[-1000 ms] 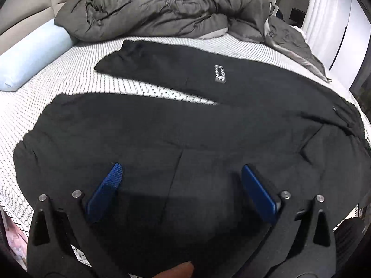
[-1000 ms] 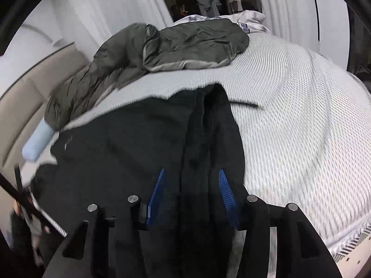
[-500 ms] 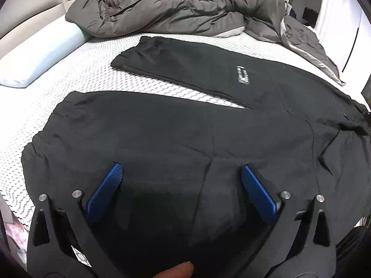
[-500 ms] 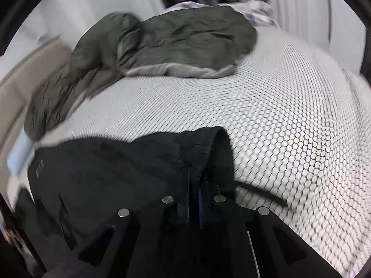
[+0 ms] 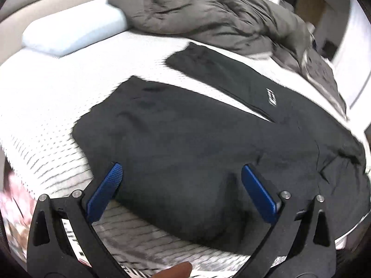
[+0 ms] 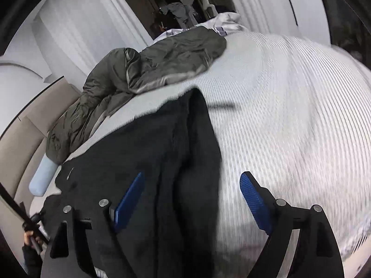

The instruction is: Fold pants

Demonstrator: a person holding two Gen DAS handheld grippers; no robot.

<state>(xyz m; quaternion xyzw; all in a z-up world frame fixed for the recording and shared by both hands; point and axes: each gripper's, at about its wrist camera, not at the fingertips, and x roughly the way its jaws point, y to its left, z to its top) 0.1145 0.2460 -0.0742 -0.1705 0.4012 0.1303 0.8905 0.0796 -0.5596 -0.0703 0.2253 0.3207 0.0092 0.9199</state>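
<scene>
I see the black pants [image 5: 197, 139] lying flat on the bed [image 5: 46, 97], both legs spread toward the far side, close to the grey blanket [image 5: 208, 20] and the light blue pillow [image 5: 71, 32]. My left hand-held gripper [image 5: 180, 183] hovers wide open above the near leg and holds nothing. My right hand-held gripper [image 6: 192, 192] is opening at the waist end; bunched fabric lies between its blue fingers [image 6: 129, 199], but the fingers do not press it.
</scene>
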